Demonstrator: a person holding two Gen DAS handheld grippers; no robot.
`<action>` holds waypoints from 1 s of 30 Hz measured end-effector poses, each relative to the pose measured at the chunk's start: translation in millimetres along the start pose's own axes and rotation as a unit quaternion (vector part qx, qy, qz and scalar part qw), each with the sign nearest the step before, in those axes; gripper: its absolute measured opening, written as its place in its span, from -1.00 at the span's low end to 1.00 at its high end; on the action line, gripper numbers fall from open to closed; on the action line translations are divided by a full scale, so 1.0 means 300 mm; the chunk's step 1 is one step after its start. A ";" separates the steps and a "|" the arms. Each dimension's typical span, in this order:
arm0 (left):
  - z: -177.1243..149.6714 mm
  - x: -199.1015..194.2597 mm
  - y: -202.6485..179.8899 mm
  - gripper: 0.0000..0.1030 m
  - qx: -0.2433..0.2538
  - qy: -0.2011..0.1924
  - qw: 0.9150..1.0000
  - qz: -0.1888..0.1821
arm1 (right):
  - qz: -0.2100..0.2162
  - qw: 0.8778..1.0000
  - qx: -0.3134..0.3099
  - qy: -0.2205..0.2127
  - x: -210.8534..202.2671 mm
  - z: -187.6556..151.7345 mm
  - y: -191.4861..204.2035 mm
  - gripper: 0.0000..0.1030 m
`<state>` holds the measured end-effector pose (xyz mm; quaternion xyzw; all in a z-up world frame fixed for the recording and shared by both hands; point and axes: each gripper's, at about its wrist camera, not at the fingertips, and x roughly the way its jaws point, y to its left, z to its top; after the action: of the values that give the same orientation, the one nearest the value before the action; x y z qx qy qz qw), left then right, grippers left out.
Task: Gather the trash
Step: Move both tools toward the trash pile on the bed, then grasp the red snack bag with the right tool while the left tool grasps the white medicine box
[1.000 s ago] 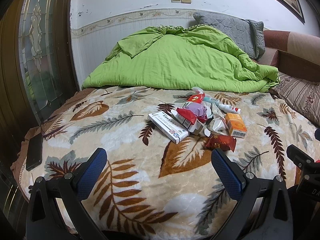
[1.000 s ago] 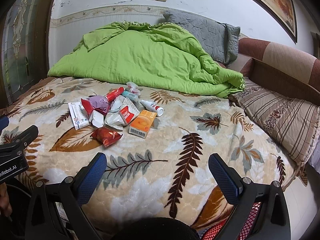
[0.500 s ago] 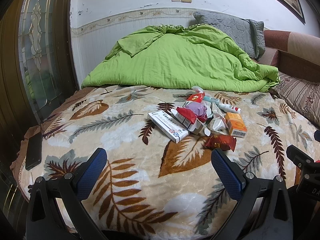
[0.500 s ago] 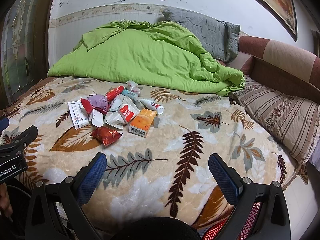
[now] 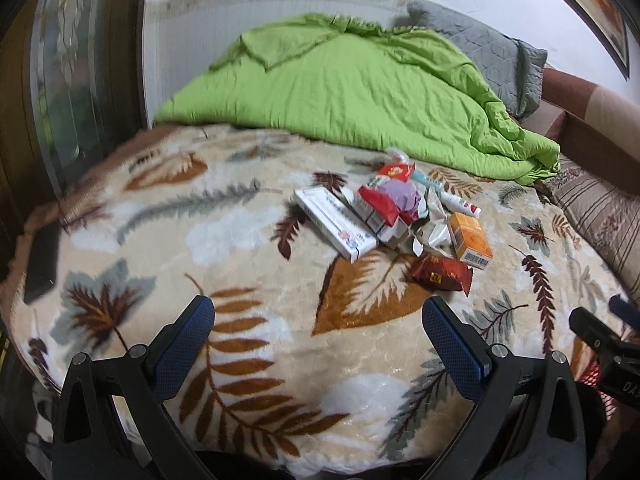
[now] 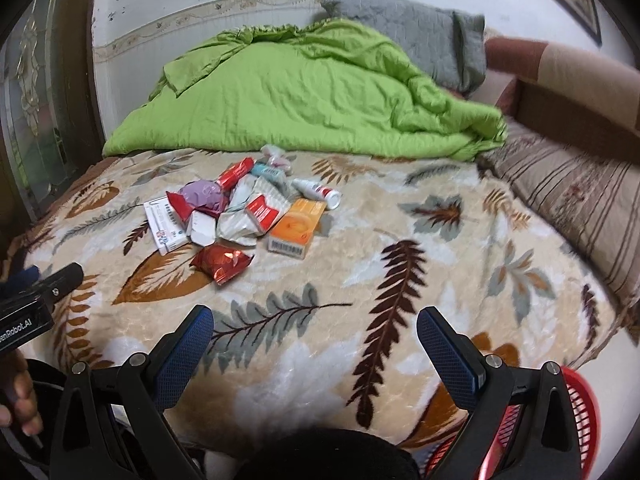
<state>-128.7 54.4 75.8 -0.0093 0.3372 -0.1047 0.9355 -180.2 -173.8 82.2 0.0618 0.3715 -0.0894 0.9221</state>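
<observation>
A pile of trash lies mid-bed on the leaf-patterned blanket: a long white box, an orange box, a red foil wrapper, a purple crumpled wrapper and a small white tube. The same pile shows in the right wrist view: orange box, red wrapper, white box. My left gripper is open and empty, short of the pile. My right gripper is open and empty, nearer the bed's front edge.
A green quilt is heaped at the back with a grey pillow behind it. A striped cushion lies at the right. A red basket stands below the bed's front right. A dark phone lies at the left edge.
Both grippers have moved forward and a little higher over the bed, so the trash pile sits closer in both views. Both stay open.
</observation>
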 end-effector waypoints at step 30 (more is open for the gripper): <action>0.256 0.401 0.144 0.50 -0.179 0.145 0.969 -0.090 | 0.157 0.976 -0.057 0.138 0.492 0.164 0.196 -0.30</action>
<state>18.5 68.3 55.6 -0.1917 0.4800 -0.1270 0.8466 -30.1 -143.0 17.6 0.0782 0.4857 0.0874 0.8662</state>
